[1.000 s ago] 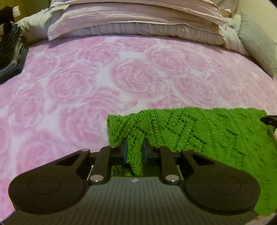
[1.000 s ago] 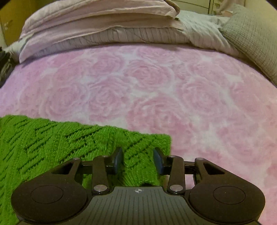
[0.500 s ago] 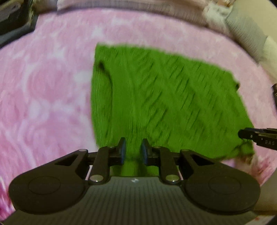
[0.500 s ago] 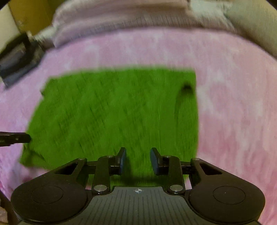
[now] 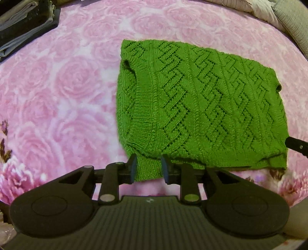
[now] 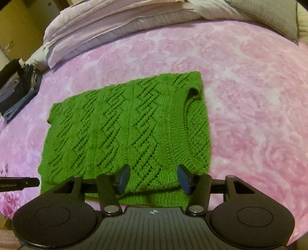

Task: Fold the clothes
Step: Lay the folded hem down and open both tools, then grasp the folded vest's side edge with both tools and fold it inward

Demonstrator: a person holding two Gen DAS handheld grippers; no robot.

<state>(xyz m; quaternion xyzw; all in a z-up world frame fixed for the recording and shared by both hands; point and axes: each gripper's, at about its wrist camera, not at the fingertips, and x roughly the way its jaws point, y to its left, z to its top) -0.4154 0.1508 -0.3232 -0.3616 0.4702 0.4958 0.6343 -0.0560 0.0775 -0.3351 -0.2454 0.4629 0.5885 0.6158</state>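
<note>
A green knitted sweater (image 5: 192, 100) lies folded flat on the pink rose blanket (image 5: 67, 86); the right wrist view shows the sweater (image 6: 125, 130) with its ribbed neckline on the right. My left gripper (image 5: 148, 168) is at the sweater's near left corner, its fingers slightly apart, and a ribbed hem strip lies between them. My right gripper (image 6: 153, 176) stands wide open over the near edge of the sweater, touching nothing. One dark fingertip of each gripper shows at the side edge of the other's view.
A stack of folded dark clothes (image 5: 23, 28) lies at the far left of the bed (image 6: 17, 90). Pale pillows (image 6: 115, 25) and a grey cushion (image 6: 269, 17) line the head end. Pink blanket (image 6: 250, 115) spreads right of the sweater.
Both grippers have pulled back and risen, so the whole folded sweater is now in view. The left fingers, pinched on the fabric a second ago, have parted a little.
</note>
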